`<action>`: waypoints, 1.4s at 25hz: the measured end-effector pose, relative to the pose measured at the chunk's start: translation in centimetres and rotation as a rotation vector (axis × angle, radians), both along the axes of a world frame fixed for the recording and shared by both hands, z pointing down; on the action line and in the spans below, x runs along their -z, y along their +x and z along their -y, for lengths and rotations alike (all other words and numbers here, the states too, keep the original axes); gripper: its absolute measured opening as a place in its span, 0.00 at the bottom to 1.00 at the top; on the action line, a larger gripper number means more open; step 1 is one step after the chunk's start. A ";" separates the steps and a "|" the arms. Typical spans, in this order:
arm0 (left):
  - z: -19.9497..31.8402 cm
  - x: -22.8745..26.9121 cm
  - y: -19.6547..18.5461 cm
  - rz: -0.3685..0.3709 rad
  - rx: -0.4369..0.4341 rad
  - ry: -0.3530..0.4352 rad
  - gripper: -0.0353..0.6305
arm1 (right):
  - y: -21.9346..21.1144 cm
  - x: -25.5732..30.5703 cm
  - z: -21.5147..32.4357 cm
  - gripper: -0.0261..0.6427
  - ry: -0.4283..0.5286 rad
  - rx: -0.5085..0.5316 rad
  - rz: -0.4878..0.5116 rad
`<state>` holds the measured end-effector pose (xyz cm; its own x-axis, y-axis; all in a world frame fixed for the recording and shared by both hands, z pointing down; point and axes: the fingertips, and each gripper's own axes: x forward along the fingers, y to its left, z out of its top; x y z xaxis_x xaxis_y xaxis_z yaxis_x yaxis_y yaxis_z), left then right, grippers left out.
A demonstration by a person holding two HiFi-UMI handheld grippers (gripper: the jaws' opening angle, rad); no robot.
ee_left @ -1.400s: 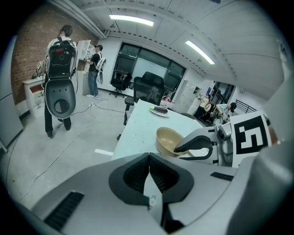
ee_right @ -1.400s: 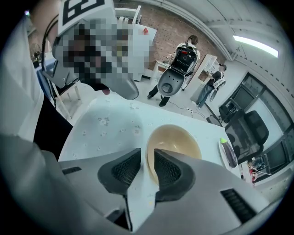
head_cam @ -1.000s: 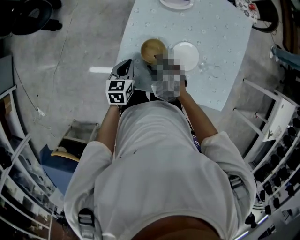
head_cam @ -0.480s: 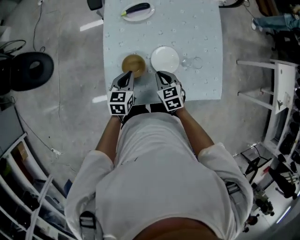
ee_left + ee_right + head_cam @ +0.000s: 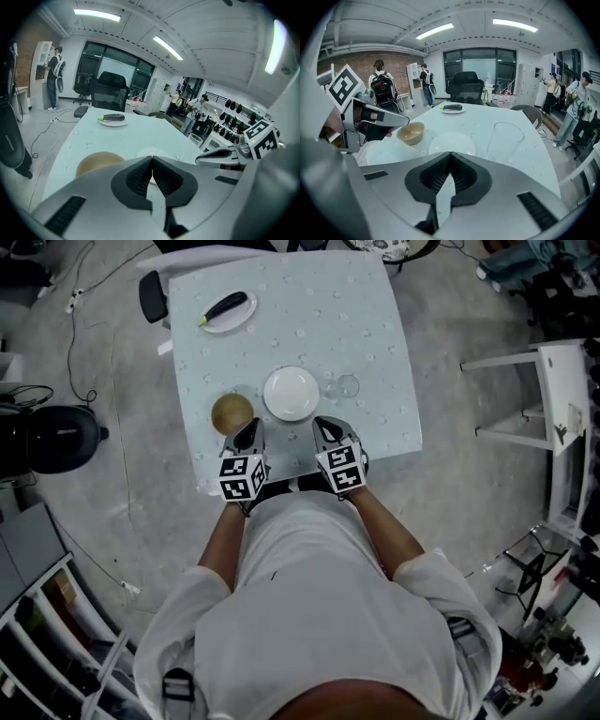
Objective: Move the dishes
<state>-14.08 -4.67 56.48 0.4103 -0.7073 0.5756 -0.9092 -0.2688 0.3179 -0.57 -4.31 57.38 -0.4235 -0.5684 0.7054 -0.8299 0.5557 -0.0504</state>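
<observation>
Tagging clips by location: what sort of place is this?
Likely an open office or lab, not a home: office chair at the table, ceiling strip lights, a person wearing a backpack.

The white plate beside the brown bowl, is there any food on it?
No, the white plate beside the bowl is bare; the only food, a dark vegetable, lies on the far plate.

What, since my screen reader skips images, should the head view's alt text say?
Seen from above, a person in a white shirt holds the left gripper and right gripper, both shut and empty, at the near edge of a table. Just beyond sit a wooden bowl, white plate and clear glass.
</observation>
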 end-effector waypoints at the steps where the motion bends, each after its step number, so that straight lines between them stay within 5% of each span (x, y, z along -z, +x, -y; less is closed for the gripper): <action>1: 0.1 0.3 0.4 0.001 0.012 0.005 0.08 | 0.5 0.6 0.2 0.03 0.014 0.001 0.008; 14: 4.1 10.1 4.3 -0.026 0.084 0.216 0.08 | 3.6 11.2 3.9 0.03 0.234 -0.005 0.139; 29: 4.8 24.5 2.1 0.054 0.130 0.568 0.08 | 4.9 23.5 7.3 0.03 0.539 -0.025 0.239; 35: 4.2 25.8 1.2 0.076 0.153 0.591 0.08 | 4.3 25.3 7.1 0.03 0.577 -0.014 0.247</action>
<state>-12.89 -8.85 30.71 0.2525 -0.9633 0.0915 -0.9656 -0.2447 0.0880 3.77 -11.43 32.06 -0.5241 -0.8354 0.1655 -0.8397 0.5393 0.0636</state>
